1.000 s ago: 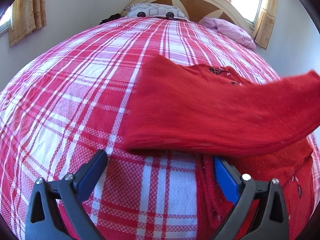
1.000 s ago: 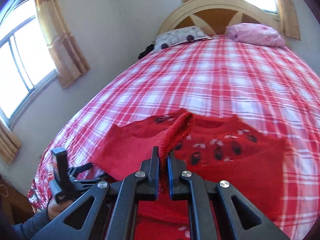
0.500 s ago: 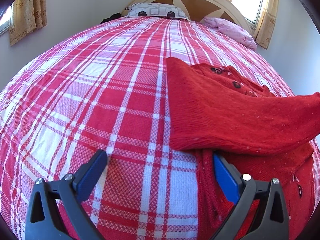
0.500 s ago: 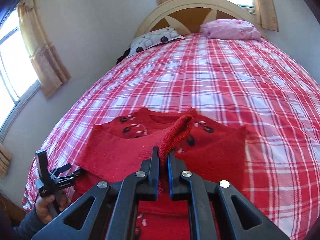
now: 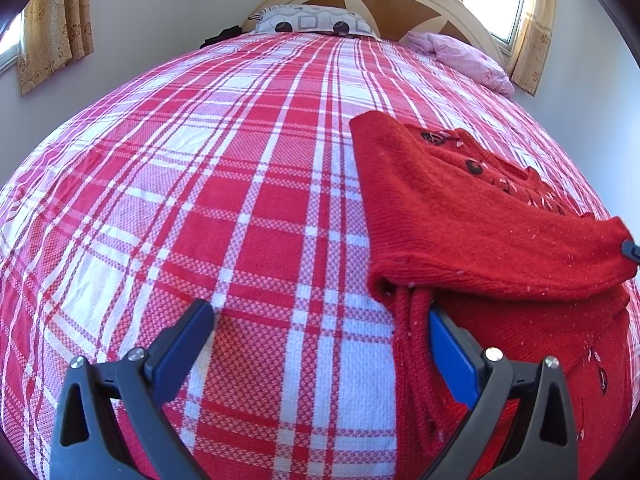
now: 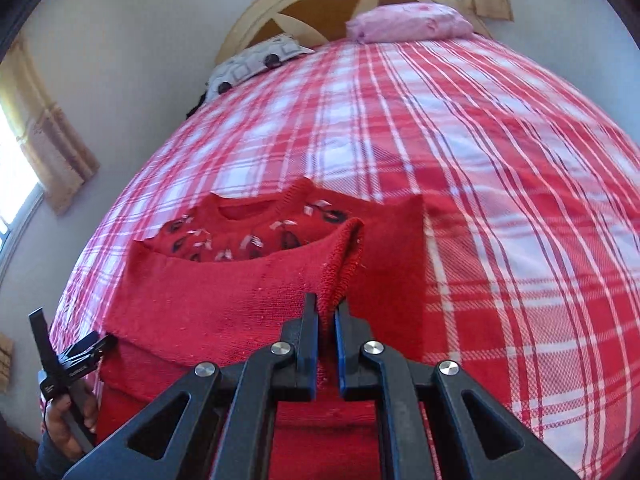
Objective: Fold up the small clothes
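A small red knit sweater (image 6: 224, 304) with dark and pale figures on its chest lies flat on the plaid bedspread (image 5: 200, 200). One sleeve (image 5: 480, 236) is drawn across its body. My right gripper (image 6: 326, 314) is shut on the ribbed cuff (image 6: 346, 256) of that sleeve, just above the sweater; its tip shows in the left wrist view at the right edge (image 5: 633, 250). My left gripper (image 5: 320, 340) stands open over the sweater's left edge, with its right finger (image 5: 452, 356) beside the knit and nothing clamped. A hand (image 6: 64, 432) holds this left gripper (image 6: 98, 346).
A patterned pillow (image 5: 312, 24) and a pink pillow (image 5: 464, 60) lie against the arched headboard (image 5: 384, 0). Curtained windows sit left (image 6: 52, 152) and behind. The bedspread stretches wide beyond and left of the sweater; walls close in on both sides.
The right gripper has carried the sleeve across the sweater's body and lower, so the fold edge has shifted right in the left wrist view. The left gripper has stayed still and open.
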### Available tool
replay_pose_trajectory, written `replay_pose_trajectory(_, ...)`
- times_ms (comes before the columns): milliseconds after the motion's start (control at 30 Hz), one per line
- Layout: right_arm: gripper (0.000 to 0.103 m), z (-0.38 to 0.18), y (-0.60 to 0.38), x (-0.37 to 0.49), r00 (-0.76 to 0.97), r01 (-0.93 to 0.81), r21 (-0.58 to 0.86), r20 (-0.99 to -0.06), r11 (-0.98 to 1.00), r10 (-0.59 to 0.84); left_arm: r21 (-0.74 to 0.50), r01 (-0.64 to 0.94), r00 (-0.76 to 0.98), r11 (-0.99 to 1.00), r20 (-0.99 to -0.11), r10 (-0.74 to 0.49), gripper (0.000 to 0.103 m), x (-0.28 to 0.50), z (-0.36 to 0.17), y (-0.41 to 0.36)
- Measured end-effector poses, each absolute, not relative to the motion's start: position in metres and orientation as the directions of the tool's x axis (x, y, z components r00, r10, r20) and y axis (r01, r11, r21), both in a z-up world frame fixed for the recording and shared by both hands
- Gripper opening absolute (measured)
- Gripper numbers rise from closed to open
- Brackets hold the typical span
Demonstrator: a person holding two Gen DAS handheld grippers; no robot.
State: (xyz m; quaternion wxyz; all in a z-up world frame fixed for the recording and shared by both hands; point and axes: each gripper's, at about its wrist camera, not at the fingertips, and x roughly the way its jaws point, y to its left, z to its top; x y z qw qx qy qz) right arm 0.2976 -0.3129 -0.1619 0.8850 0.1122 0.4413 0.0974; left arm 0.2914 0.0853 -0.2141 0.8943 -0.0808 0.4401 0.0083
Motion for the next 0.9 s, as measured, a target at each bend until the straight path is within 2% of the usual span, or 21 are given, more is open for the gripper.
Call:
replay_pose_trajectory(267,0.007,-0.188,-0.325,0.299,0.550,-0.026,0.250,-0.805,0.968,0.223,-0.129,-0.078,0.609,0.989,-0.792,-0.055,0.103,0.292,-0.215,0.083)
replay_pose_trajectory(400,0.021,-0.189,-0.331,0.292,0.563,0.007,0.246,-0.802,0.969,0.199,-0.129,-0.078,0.609,0.989,-0.792,-0.055,0.103,0.292,-0.215,0.083)
replay_pose_trajectory(500,0.022,-0.179,-0.332,0.286,0.599,0.024,0.221,-0.784,0.975,0.163,-0.127,-0.078,0.608,0.989,-0.792,-0.054,0.103,0.292,-0.215,0.083)
replay_pose_trajectory(667,0.023,-0.155,-0.298,0.273,0.657,-0.122,0.169,-0.725,0.978,0.207,-0.127,-0.078,0.608,0.989,-0.792,-0.054,0.103,0.292,-0.215,0.083)
replay_pose_trajectory(767,0.035,-0.164,-0.279,0.278,0.609,-0.172,0.161,-0.758,0.972,0.233,-0.129,-0.078,0.609,0.989,-0.791,-0.055,0.103,0.292,-0.215,0.083)
replay_pose_trajectory(900,0.036,-0.197,-0.273,0.286,0.527,-0.159,0.162,-0.821,0.974,0.222,-0.128,-0.078,0.609,0.989,-0.792,-0.055,0.103,0.292,-0.215,0.083)
